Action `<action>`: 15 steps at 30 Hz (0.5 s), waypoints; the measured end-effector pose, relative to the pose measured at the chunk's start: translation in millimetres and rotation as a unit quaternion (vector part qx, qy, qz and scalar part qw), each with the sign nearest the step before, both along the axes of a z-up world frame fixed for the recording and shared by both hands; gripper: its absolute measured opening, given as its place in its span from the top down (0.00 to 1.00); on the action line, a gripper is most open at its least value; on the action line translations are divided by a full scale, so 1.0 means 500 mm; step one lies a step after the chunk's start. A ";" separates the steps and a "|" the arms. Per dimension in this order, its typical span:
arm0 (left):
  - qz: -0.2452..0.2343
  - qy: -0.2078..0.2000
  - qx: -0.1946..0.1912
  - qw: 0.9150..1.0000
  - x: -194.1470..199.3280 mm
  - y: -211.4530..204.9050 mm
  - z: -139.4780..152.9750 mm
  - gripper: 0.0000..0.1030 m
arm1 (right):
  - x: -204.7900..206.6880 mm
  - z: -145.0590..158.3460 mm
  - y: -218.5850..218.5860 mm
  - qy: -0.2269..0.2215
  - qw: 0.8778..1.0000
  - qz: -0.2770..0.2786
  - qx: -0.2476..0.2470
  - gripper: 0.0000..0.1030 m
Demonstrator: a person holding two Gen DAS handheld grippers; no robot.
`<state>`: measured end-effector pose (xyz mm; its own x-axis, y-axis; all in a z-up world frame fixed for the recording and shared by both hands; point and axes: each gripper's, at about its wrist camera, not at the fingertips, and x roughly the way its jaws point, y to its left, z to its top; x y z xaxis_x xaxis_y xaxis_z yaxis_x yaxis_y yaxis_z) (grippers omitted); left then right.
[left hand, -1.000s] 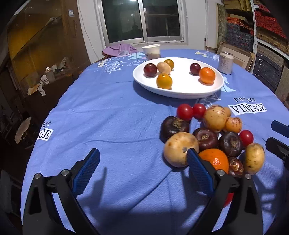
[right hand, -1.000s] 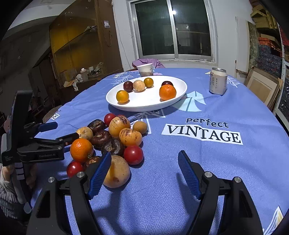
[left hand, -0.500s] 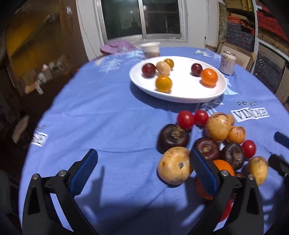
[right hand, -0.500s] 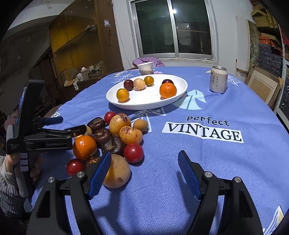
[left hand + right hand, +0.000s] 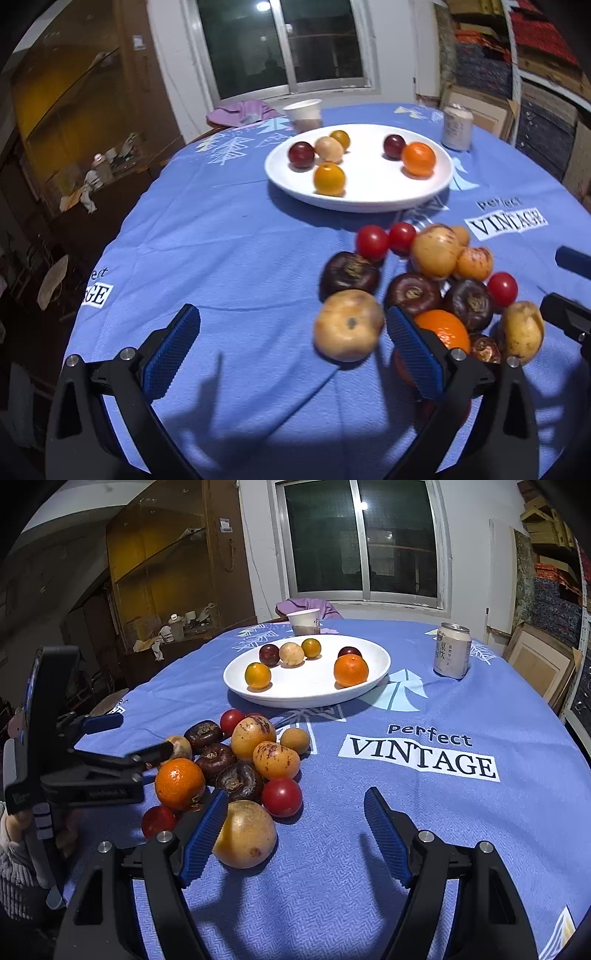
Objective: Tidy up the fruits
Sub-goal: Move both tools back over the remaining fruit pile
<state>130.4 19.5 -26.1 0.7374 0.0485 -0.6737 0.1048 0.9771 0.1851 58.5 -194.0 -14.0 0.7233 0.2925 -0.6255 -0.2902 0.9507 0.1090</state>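
Observation:
A pile of loose fruit (image 5: 424, 291) lies on the blue tablecloth: tan, dark brown, red and orange pieces. A white plate (image 5: 369, 199) behind it holds several fruits; it also shows in the right wrist view (image 5: 310, 698). My left gripper (image 5: 291, 354) is open and empty, with a tan fruit (image 5: 347, 325) just inside its right finger. My right gripper (image 5: 295, 834) is open and empty, with a tan fruit (image 5: 245, 834) by its left finger and the pile (image 5: 229, 760) ahead on the left. The left gripper (image 5: 110, 757) shows there from the side.
A drink can (image 5: 452, 650) stands right of the plate. A paper cup (image 5: 304, 622) and a purple cloth (image 5: 240, 110) sit at the table's far edge. A wooden cabinet (image 5: 166, 572) stands far left. Shelves and boxes (image 5: 517, 74) fill the right.
The left gripper has moved a little forward and right, so the tan fruit now sits just inside its right finger. The right gripper has barely moved.

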 end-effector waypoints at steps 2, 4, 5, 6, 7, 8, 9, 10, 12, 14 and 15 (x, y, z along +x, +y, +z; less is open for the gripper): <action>-0.001 0.004 -0.007 1.000 0.003 0.002 0.001 0.04 | 0.001 -0.003 0.000 0.003 1.000 0.001 0.001 0.25; 0.000 0.014 -0.020 1.000 0.009 0.012 -0.002 0.04 | 0.003 -0.005 0.002 0.008 1.000 0.004 0.001 0.25; 0.002 0.019 -0.026 0.999 0.010 0.017 -0.004 0.04 | 0.004 -0.006 0.003 0.009 1.000 0.005 0.000 0.25; 0.004 0.026 -0.031 0.999 0.012 0.026 -0.007 0.04 | 0.004 -0.006 0.006 0.010 1.000 0.009 0.000 0.25; 0.007 0.030 -0.034 0.999 0.014 0.034 -0.009 0.04 | 0.003 -0.007 0.008 0.013 1.000 0.014 -0.001 0.25; 0.010 0.033 -0.039 0.999 0.015 0.043 -0.012 0.04 | 0.004 -0.008 0.011 0.015 1.000 0.018 -0.001 0.25; 0.008 0.038 -0.050 0.998 0.015 0.052 -0.013 0.04 | 0.004 -0.009 0.015 0.017 1.000 0.023 -0.002 0.25; 0.009 0.044 -0.057 0.997 0.015 0.057 -0.014 0.04 | 0.004 -0.010 0.020 0.018 0.999 0.028 -0.006 0.25; 0.005 0.045 -0.060 0.997 0.014 0.055 -0.016 0.04 | 0.006 -0.015 0.028 0.022 0.999 0.032 -0.011 0.25; -0.003 0.046 -0.067 0.997 0.014 0.049 -0.015 0.04 | 0.009 -0.019 0.034 0.029 0.999 0.037 -0.009 0.25; -0.007 0.048 -0.072 0.996 0.014 0.046 -0.015 0.04 | 0.010 -0.021 0.037 0.034 0.999 0.042 -0.009 0.25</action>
<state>137.6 42.5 -33.7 0.6693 -0.0637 -0.7402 0.1291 0.9911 0.0314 63.7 -175.5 -24.6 0.6529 0.3384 -0.6776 -0.3608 0.9256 0.1147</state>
